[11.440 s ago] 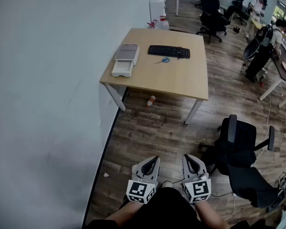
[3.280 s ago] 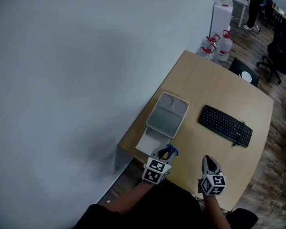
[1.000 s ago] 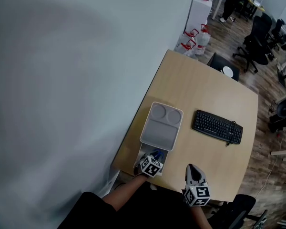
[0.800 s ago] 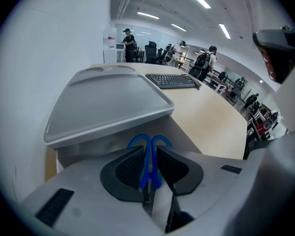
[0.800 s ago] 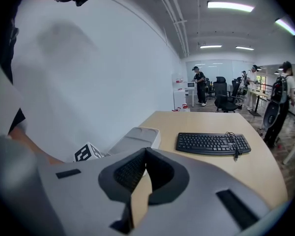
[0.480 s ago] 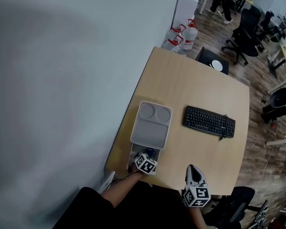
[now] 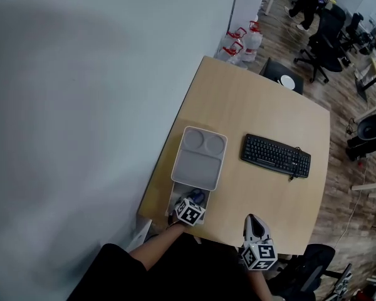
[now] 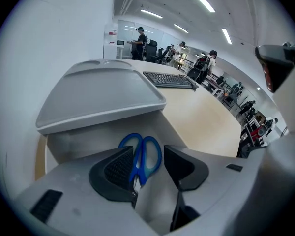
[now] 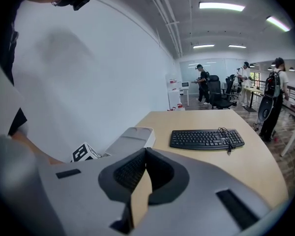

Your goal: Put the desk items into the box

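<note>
At the bottom right of the head view, the right gripper (image 9: 145,156) hovers over the near edge of the table (image 7: 250,111), its fingers (image 9: 130,171) pressed together tip to tip. Just left and slightly higher, the left gripper (image 8: 148,154) dips into the open drawer (image 8: 88,141) of the box (image 7: 199,158). Its fingers (image 8: 119,168) are spreading, and the blue scissors (image 8: 139,165) lie between them in the drawer. Farther up at right, a black keyboard (image 7: 276,155) lies on the table.
</note>
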A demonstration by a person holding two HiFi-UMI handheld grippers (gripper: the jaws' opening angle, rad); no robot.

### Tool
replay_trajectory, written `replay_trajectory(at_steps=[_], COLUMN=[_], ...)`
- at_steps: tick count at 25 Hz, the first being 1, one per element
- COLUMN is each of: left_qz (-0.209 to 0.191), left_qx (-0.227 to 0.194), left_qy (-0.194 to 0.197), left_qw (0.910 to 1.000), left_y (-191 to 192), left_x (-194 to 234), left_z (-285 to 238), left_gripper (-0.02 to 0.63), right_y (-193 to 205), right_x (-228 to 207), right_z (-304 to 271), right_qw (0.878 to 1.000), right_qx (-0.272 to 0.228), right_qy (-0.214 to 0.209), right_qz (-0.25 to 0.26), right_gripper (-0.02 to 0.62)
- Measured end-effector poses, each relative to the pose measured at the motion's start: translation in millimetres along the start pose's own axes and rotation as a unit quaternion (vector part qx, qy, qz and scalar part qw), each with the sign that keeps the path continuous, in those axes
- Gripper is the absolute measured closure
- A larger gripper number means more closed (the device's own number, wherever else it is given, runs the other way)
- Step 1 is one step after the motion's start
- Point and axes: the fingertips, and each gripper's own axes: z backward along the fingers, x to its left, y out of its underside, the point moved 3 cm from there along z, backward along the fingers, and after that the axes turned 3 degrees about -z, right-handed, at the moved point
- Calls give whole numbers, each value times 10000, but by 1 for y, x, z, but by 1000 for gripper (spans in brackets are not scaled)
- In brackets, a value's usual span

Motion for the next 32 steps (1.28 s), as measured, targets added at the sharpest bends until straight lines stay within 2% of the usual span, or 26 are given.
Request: replay_trajectory(at_steps=[4, 9, 13, 17, 22, 25, 28, 30, 32], left_qz=[148, 339, 442, 342, 441, 575, 568, 517, 452], left_qx=[-205, -683, -1080, -1632, -2595, -3253, -3756, -3911, -3972], left_qy=[-51, -214, -261, -306, -432, -460, -603, -592, -548], left_qw=[9997, 9969, 9928, 9855, 9638, 9427, 9231, 9170, 9150], left_y=[-3, -20, -46, -80, -127, -152, -170, -179, -185], left_x=[-3, -11, -24, -48, -91, -114, -135, -152, -172], left_z=[18, 52, 88, 120, 157, 182, 199, 204, 206], left_gripper=[425, 423, 424, 423, 425, 432, 483, 518, 554], right_y=[-2, -5, -10, -24, -38, -46, -54, -60, -67], right_x=[2, -10, -17, -29, -60, -75, -87, -96, -104], right_z=[0, 8, 17, 22, 42, 60, 79, 92, 104], right_qw=[9997, 9993, 9989, 9975, 9967, 9957, 9938, 9918, 9897], right_qx=[-108, -189, -253, -498, -693, -839, -1034, -1150, -1262], right_qy=[-203, -330, -400, -498, -414, -380, -359, -306, -299], right_qz=[51, 57, 44, 51, 119, 78, 167, 456, 605], right_gripper=[536, 536, 537, 537, 537, 537, 537, 537, 537])
